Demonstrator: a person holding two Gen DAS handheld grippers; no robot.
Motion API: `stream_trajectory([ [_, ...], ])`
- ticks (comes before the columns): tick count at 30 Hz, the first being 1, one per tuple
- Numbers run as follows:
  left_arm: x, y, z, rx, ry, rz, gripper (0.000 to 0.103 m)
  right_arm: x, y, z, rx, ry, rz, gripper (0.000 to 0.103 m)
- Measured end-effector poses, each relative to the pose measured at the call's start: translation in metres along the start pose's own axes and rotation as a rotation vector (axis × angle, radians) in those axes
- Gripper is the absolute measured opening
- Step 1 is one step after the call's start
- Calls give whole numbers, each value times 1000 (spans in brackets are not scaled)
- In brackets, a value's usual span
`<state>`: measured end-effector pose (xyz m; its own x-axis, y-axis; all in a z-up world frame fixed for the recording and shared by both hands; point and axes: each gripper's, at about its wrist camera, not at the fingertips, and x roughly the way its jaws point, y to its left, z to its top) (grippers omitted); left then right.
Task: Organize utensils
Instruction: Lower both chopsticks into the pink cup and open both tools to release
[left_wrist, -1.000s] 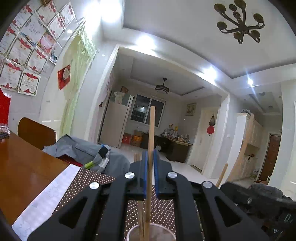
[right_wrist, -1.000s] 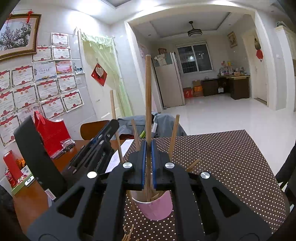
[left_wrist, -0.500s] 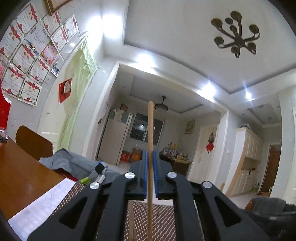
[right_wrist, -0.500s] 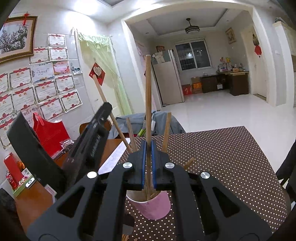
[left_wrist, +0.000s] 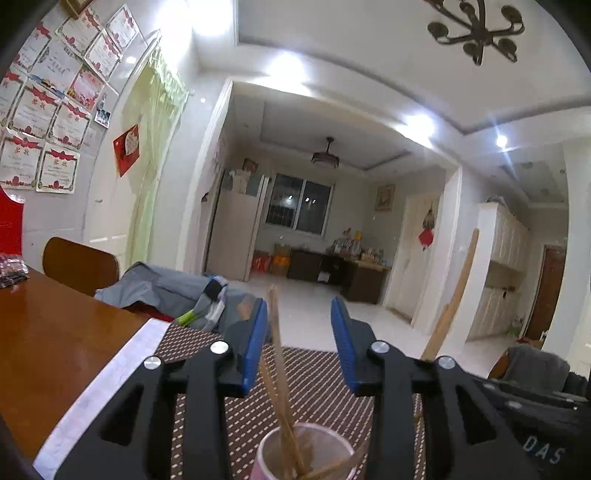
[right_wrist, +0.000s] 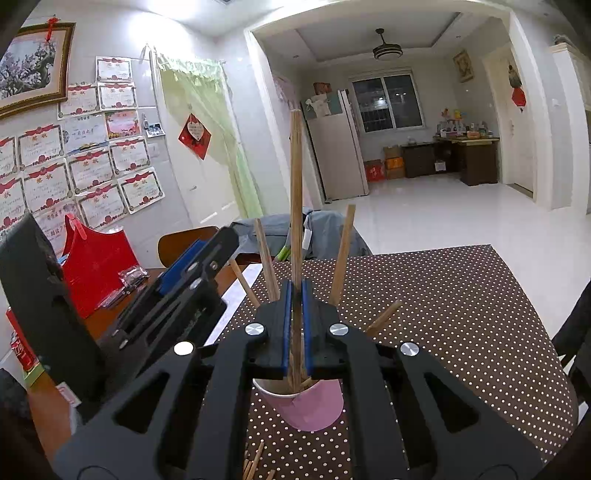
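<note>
A pink cup stands on the dotted mat and holds several wooden chopsticks. My right gripper is just above the cup's rim, shut on one upright chopstick whose lower end reaches into the cup. My left gripper hovers over the same cup with its jaws opening. A chopstick stands loose between them, leaning near the left pad with its foot in the cup. Seen from the right wrist, the left gripper is left of the cup.
Loose chopsticks lie on the mat in front of the cup. A white paper strip edges the wooden table. Behind are a chair with a grey jacket, and a red bag at the left.
My left gripper's jaws have parted and let go of its chopstick, which now leans in the cup. The left view has tipped down and shows the cup again. The right gripper has kept still.
</note>
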<state>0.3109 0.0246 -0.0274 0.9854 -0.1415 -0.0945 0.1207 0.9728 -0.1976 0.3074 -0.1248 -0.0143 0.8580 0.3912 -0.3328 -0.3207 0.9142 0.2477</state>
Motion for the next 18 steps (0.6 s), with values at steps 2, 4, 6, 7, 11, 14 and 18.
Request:
stream_trajectory([
  [2,-3,2,1,0,44,5,36,0,0,0,0,4,4,6],
  [4,-8,5,0,-10,67,20,37,0,0,-1,1,6,4,6],
  [6,-13,8,1,-13,94,36,38,1,0,-1,2,13,4,6],
  [7,-15,9,0,-13,99,45,39,2,1,-1,1,16,3,6],
  [11,-21,15,-2,-12,117,80,46,5,4,-2,-8,30,-1,6],
  [14,-20,16,0,7,135,82,46,8,5,-4,-14,41,-4,6],
  [18,-22,18,2,2,142,82,49,11,7,-7,-23,57,-10,7],
])
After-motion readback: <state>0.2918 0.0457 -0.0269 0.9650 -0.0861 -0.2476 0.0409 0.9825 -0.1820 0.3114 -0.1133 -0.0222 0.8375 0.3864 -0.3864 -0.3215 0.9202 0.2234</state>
